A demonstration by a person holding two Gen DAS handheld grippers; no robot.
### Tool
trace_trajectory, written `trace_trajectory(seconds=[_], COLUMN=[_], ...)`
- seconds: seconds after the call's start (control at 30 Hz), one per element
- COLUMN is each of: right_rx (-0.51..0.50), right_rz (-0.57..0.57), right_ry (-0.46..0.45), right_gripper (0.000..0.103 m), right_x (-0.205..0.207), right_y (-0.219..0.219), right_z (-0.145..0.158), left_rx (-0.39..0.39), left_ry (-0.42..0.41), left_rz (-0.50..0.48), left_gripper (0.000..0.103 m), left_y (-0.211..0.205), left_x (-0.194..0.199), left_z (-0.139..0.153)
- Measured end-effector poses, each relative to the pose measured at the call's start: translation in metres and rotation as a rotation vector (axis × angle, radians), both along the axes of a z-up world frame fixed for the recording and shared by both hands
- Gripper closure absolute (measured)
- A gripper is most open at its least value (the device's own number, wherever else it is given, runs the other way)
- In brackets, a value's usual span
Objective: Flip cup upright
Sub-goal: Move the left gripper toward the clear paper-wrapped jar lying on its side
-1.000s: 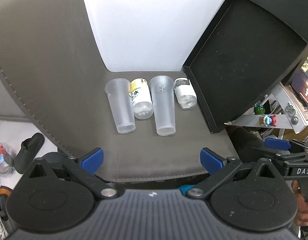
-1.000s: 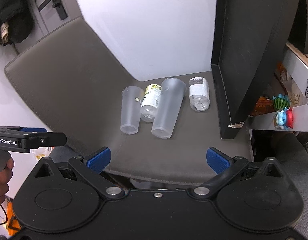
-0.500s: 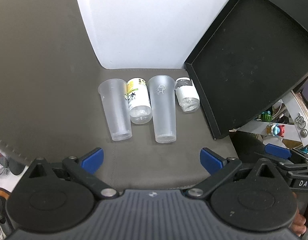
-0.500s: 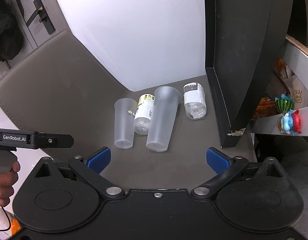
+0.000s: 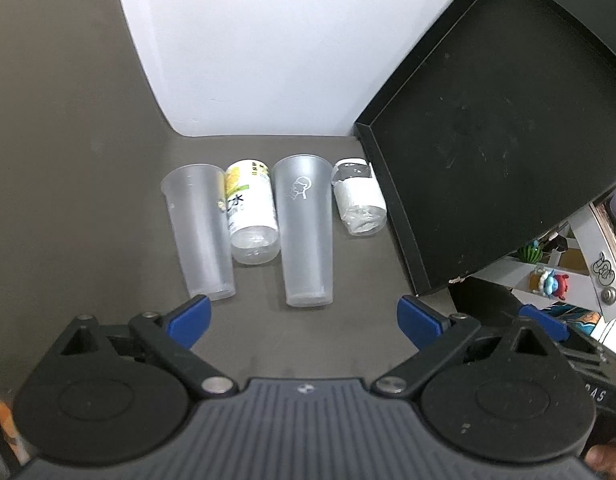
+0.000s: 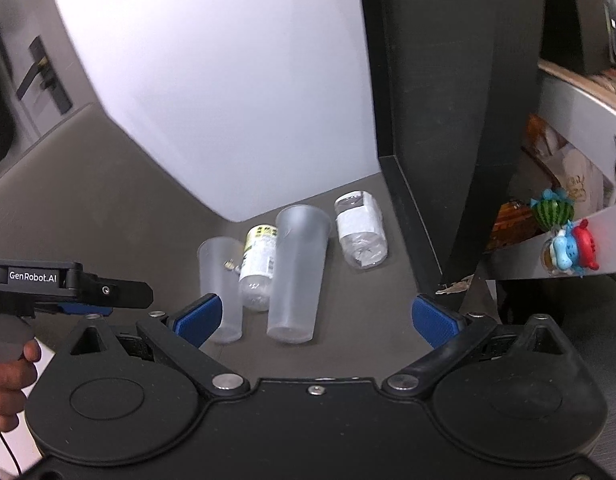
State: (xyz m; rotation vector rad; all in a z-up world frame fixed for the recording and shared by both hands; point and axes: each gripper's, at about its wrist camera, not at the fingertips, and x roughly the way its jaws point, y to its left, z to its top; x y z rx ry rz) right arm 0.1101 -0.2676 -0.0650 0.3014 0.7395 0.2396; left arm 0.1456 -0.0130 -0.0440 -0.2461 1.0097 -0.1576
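Two frosted plastic cups lie on their sides on a brown mat, bases toward me. The shorter cup (image 5: pixel 201 236) (image 6: pixel 221 284) is on the left. The taller cup (image 5: pixel 305 228) (image 6: pixel 297 272), with a white logo, is in the middle. My left gripper (image 5: pixel 303 322) is open and empty, just short of the cup bases. My right gripper (image 6: pixel 316 318) is open and empty, close behind the taller cup's base.
A yellow-labelled bottle (image 5: pixel 251 216) lies between the cups. A white-labelled bottle (image 5: pixel 360 204) lies to the right. A black tray (image 5: pixel 488 128) leans upright at the right. A white wall (image 5: pixel 247 48) stands behind. The left gripper's body (image 6: pixel 67 286) shows at the left of the right wrist view.
Both grippers have moved forward toward the cups, which now look larger and closer. The cups and bottles have not moved.
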Motion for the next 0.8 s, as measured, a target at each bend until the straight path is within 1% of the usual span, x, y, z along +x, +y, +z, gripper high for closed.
trace_trajectory(seconds=[0.17, 0.37, 0.6, 0.73, 0.8], right_rx=[0.02, 0.043, 0.069, 0.074, 0.097], right_rz=[-0.049, -0.077, -0.108, -0.13, -0.154], right_ry=[-0.018, -0.014, 0.004, 0.011, 0.021], right_gripper=[0.002, 0.002, 0.003, 0.007, 0.009], right_x=[0.004, 0.011, 0.019, 0.025, 0.028], right_y=[-0.002, -0.001, -0.005, -0.006, -0.009], right_z=[-0.013, -0.03, -0.046, -0.054, -0.058], left_rx=[-0.008, -0.025, -0.028, -0.027, -0.031], left_ry=[0.015, 0.05, 0.086, 0.103, 0.112], left_rz=[-0.006, 0.012, 0.014, 0.004, -0.001], left_gripper=[0.004, 0.008, 0.01, 0.013, 0.015], left_y=[-0.006, -0.009, -0.012, -0.02, -0.026], left_x=[0.018, 0.043, 0.076, 0.095, 0.105], left_z=[-0.008, -0.021, -0.037, -0.045, -0.049])
